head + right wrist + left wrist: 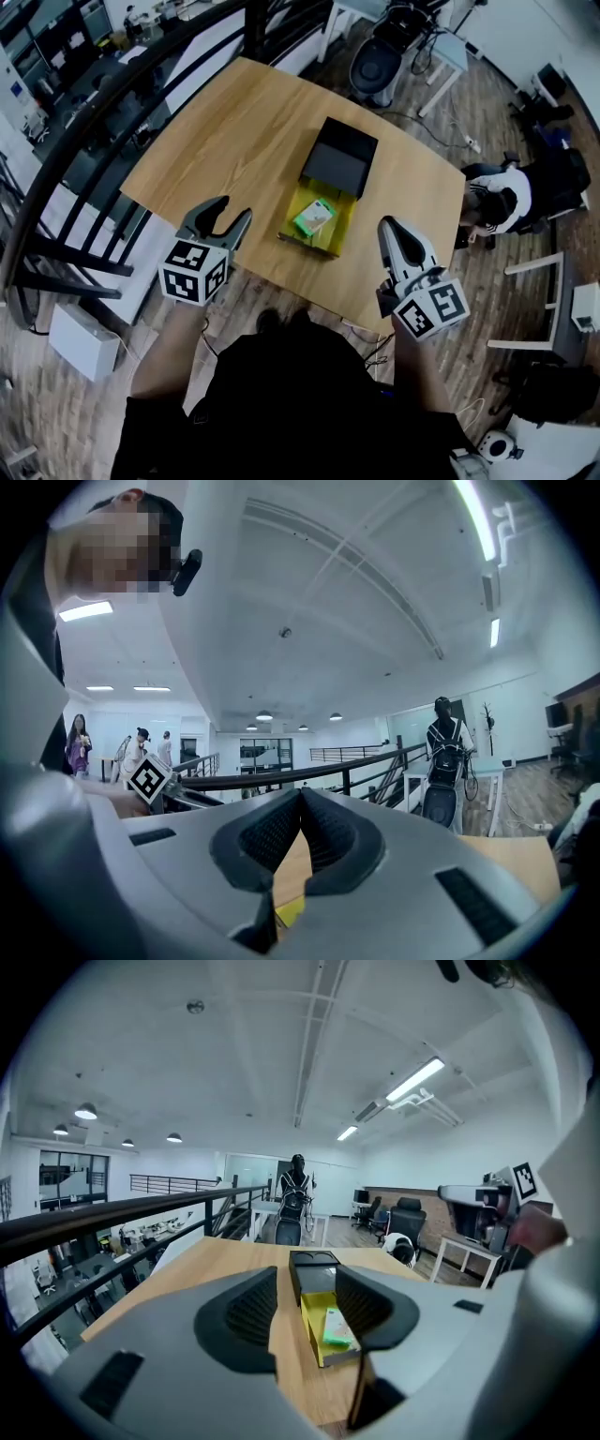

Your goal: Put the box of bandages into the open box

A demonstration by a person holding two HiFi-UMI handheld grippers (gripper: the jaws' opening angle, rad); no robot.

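The open box (pixel 341 231) has a yellow inside and lies on the wooden table (pixel 234 122), its black lid (pixel 339 157) folded back behind it. The green-and-white box of bandages (pixel 314 217) lies inside it. My left gripper (pixel 234 208) hovers at the table's near edge, left of the open box, jaws apart with nothing between them. In the left gripper view the open box (pixel 312 1321) and the bandages (pixel 337 1328) show between the left gripper's (pixel 307 1309) pads. My right gripper (pixel 387 225) is right of the box, its jaws touching. In its own view the right gripper (pixel 301 803) holds nothing.
A black railing (pixel 56 169) runs along the table's left side above a lower floor. A dark office chair (pixel 380 61) stands beyond the far edge. A seated person (pixel 502 202) is to the right, near white furniture (pixel 562 291).
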